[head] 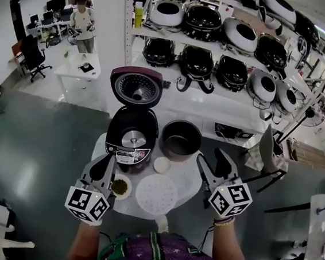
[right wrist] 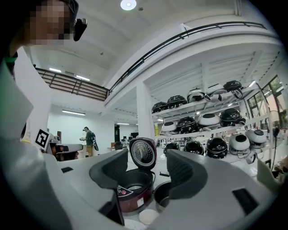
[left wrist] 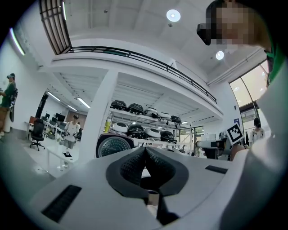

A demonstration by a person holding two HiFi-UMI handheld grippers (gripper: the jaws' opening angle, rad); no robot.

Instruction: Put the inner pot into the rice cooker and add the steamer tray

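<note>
A dark red rice cooker (head: pixel 131 137) stands on a small round white table (head: pixel 194 185) with its lid (head: pixel 138 87) raised. The dark inner pot (head: pixel 180 139) sits just right of it. The white perforated steamer tray (head: pixel 156 193) lies flat at the table's near edge. My left gripper (head: pixel 109 160) is shut with nothing in it, near the cooker's front left. My right gripper (head: pixel 210 156) is open and empty, near the pot's right side. In the right gripper view the cooker (right wrist: pixel 132 186) and the pot (right wrist: pixel 164 195) show between the open jaws (right wrist: pixel 146 173). The left gripper (left wrist: pixel 144 155) has its pads touching.
A small white round piece (head: pixel 161 165) and a small bowl with green contents (head: pixel 121 186) also lie on the table. Shelves of rice cookers (head: pixel 217 51) stand behind. A chair (head: pixel 267 152) is to the right. A person (head: pixel 81 23) stands by a white desk far left.
</note>
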